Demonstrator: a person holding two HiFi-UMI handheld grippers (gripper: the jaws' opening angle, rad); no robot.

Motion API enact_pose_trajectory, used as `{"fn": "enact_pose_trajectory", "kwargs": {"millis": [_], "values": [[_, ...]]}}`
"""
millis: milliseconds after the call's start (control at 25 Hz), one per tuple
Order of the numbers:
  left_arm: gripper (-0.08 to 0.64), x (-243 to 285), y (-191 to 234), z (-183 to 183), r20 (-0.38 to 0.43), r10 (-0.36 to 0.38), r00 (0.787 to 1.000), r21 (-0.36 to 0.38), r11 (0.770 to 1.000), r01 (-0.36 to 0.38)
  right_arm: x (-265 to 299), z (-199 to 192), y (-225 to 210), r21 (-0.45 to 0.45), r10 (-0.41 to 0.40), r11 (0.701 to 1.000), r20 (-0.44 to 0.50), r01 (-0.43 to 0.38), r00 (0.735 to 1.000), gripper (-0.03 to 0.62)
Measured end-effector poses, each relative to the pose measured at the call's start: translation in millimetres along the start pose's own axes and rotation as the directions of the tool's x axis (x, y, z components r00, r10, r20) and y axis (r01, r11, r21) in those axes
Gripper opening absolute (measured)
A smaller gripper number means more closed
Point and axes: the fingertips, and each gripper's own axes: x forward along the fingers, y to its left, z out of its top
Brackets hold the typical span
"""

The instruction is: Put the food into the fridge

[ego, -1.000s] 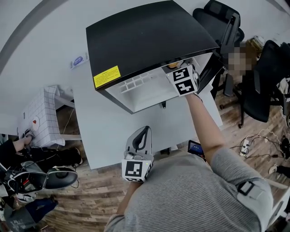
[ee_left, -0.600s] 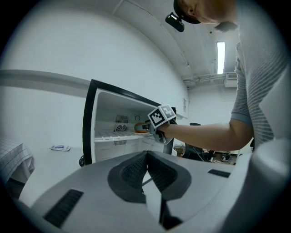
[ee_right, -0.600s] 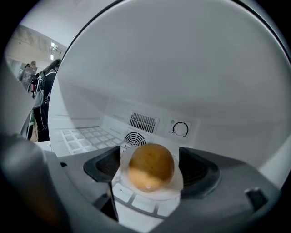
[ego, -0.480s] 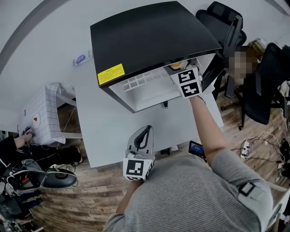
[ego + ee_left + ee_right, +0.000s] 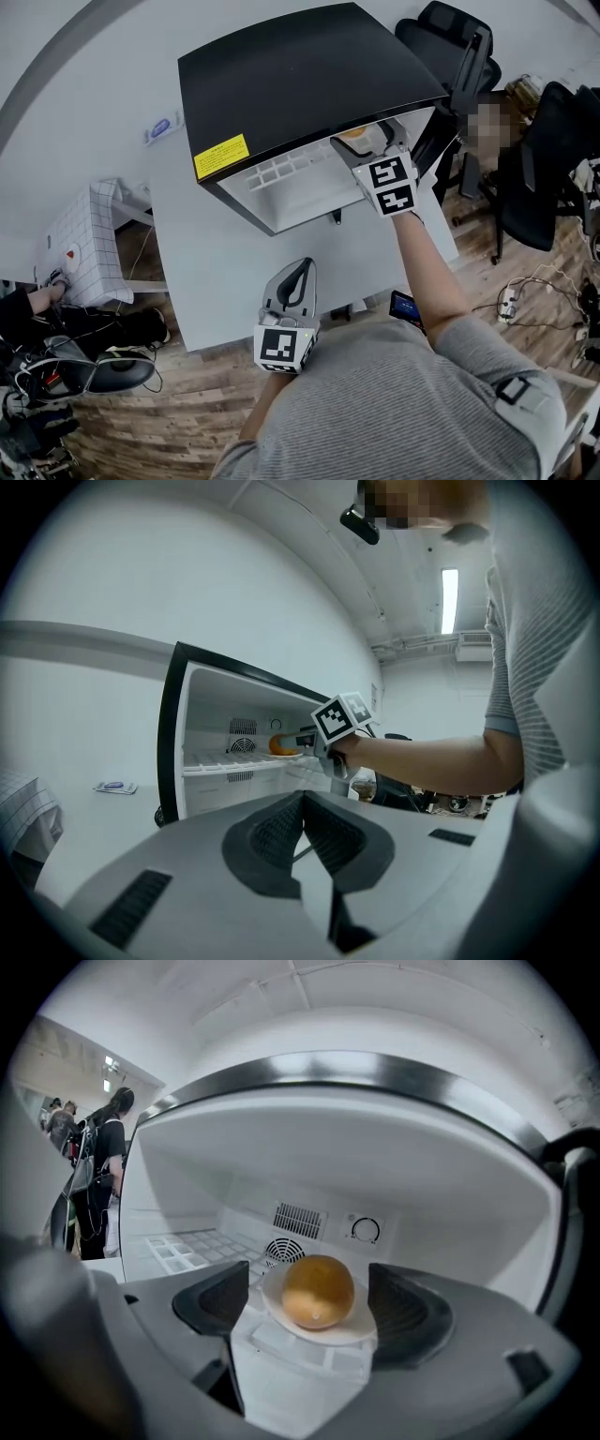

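A small black fridge stands open on the white table. On its upper white shelf lies a white plate carrying a round orange piece of food. My right gripper is at the fridge mouth. Its jaws have just been opening and now stand wide, with the plate between the pads and touched by neither. In the head view the right gripper reaches under the fridge's top edge. My left gripper hovers over the table's near edge, shut and empty.
The fridge door hangs open at the right, with office chairs beyond it. A phone lies at the table's near edge. A small blue item rests left of the fridge. A white gridded box stands beside the table.
My right gripper has drawn back a little from the fridge toward the person, and more of the plate now shows at the opening. The left gripper has stayed where it was.
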Motion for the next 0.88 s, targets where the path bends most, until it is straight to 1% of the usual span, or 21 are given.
{"fn": "enact_pose_trajectory", "kwargs": {"millis": [160,320,440,560,600,640,680,720,800,880], "values": [[0.011,2.6,-3.9,1.7,0.003,-0.018,1.0,0.002,1.0,0.018,-11.3,-3.7,-0.1,0.005,-0.012,1.0,0.0,0.012,1.0,0.382],[0.011,4.0,-6.4,-4.3,-0.022,-0.034,0.999,0.0,0.999,0.034,-19.1,-7.9,-4.3,0.02,-0.035,0.999,0.004,0.035,0.999,0.38],[0.011,5.5,-8.1,-7.0,-0.035,-0.044,0.998,-0.003,0.999,0.044,-24.0,-9.6,-5.4,0.016,-0.038,0.999,0.004,0.038,0.999,0.379],[0.011,8.7,-9.9,-0.2,-0.009,-0.048,0.999,0.001,0.999,0.048,-30.0,-8.6,-6.7,-0.004,-0.051,0.999,0.01,0.051,0.999,0.369],[0.011,10.0,-10.3,2.5,0.001,-0.048,0.999,0.003,0.999,0.048,-32.9,-7.5,-8.6,-0.013,-0.066,0.998,0.017,0.066,0.998,0.318],[0.011,10.7,-10.8,2.8,0.001,-0.049,0.999,0.003,0.999,0.049,-36.3,-6.1,-11.2,-0.022,-0.086,0.996,0.027,0.087,0.996,0.209],[0.011,10.7,-11.3,0.6,-0.01,-0.051,0.999,0.001,0.999,0.051,-39.7,-5.1,-13.8,-0.029,-0.106,0.994,0.035,0.107,0.994,0.124],[0.011,10.3,-11.8,-2.9,-0.026,-0.054,0.998,-0.001,0.999,0.054,-42.5,-4.5,-15.6,-0.035,-0.119,0.992,0.041,0.12,0.992,0.065],[0.011,10.3,-13.1,-6.3,-0.039,-0.06,0.997,-0.001,0.998,0.06,-46.0,-4.6,-16.3,-0.044,-0.121,0.991,0.044,0.123,0.992,0.026],[0.011,12.0,-14.5,-3.2,-0.017,-0.062,0.998,0.006,0.998,0.062,-48.2,-5.1,-15.4,-0.048,-0.109,0.993,0.04,0.111,0.993,0.012]]}}
